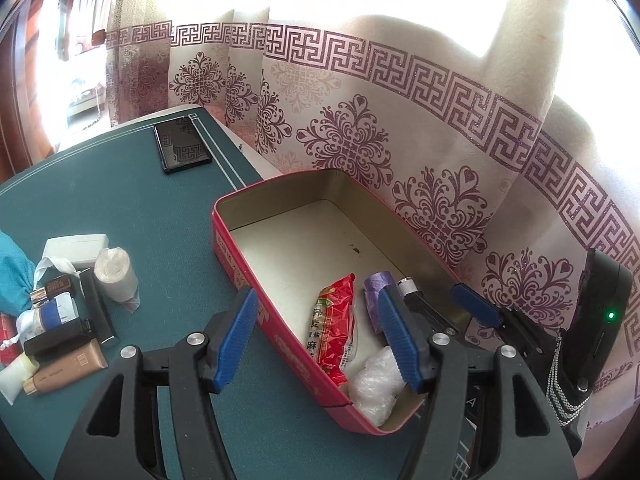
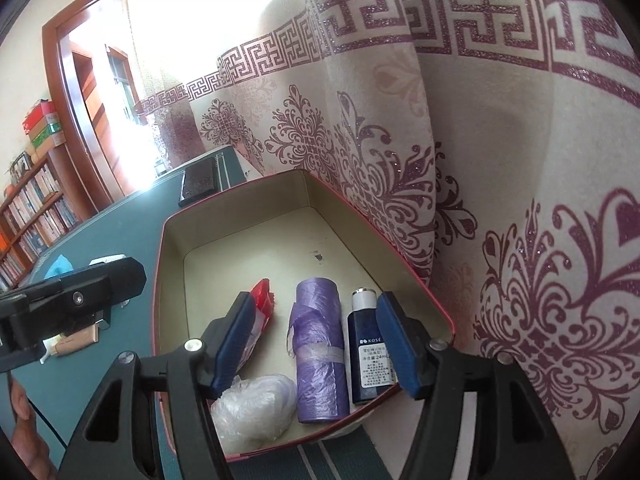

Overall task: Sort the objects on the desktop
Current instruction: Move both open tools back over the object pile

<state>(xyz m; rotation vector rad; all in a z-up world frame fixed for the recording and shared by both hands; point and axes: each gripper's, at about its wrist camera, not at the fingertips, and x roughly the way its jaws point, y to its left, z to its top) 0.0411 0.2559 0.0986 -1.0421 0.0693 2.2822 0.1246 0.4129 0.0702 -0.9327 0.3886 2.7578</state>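
Right wrist view: right gripper (image 2: 316,344) parted, empty, hanging over tin (image 2: 160,280) above purple roll (image 2: 320,352) and bottle (image 2: 370,352), both lying inside. Left gripper (image 1: 320,340) also spread, empty, straddling tin wall; red packet (image 1: 334,328) inside. Judged: drop-off step done. Next: reach clutter pile (image 1: 60,320) on table (image 1: 160,220), pick one item.
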